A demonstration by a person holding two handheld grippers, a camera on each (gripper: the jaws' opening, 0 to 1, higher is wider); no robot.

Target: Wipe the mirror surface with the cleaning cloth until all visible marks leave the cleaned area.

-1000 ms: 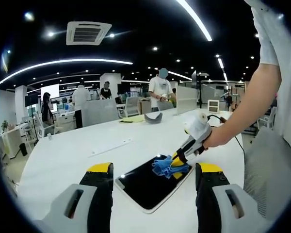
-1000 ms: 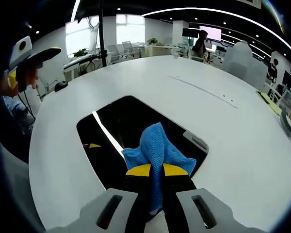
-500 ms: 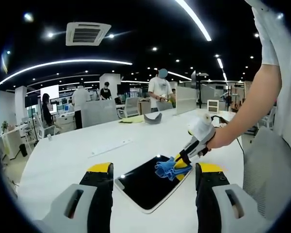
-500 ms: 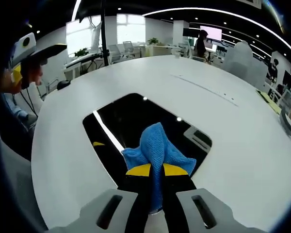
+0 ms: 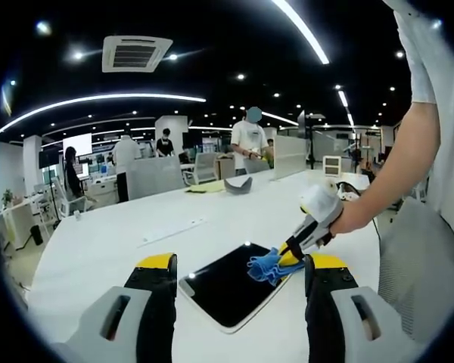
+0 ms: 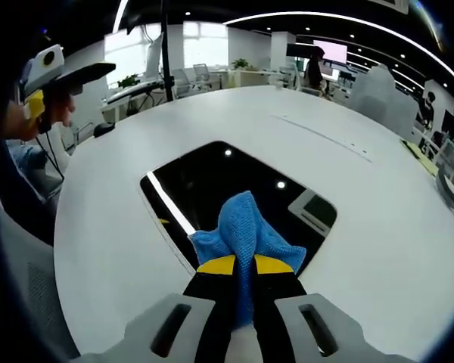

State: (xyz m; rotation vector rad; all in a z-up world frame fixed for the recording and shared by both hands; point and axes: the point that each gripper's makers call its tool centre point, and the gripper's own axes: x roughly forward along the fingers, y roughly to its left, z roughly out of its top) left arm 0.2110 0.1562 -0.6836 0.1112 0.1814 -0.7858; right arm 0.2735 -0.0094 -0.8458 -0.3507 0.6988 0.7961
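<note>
A dark rectangular mirror (image 5: 231,283) (image 6: 227,189) lies flat on the white table (image 5: 98,242) (image 6: 363,197). My right gripper (image 6: 242,265) (image 5: 291,253) is shut on a blue cleaning cloth (image 6: 246,231) (image 5: 266,265). The cloth rests at the mirror's edge nearest that gripper, the right edge in the left gripper view. My left gripper (image 5: 238,268) stands open in front of the mirror's near side, its yellow-tipped fingers (image 5: 157,265) apart with nothing between them. Ceiling lights reflect in the glass.
A person's arm (image 5: 393,181) holds the right gripper. Several people stand at desks far behind the table (image 5: 250,140). A grey bowl-like object (image 5: 238,184) and yellowish sheets (image 5: 204,185) lie at the table's far side. A chair (image 5: 416,265) stands at the right.
The right gripper has drawn the cloth back across the mirror toward its right edge, uncovering more of the glass. The left gripper has stayed still and open.
</note>
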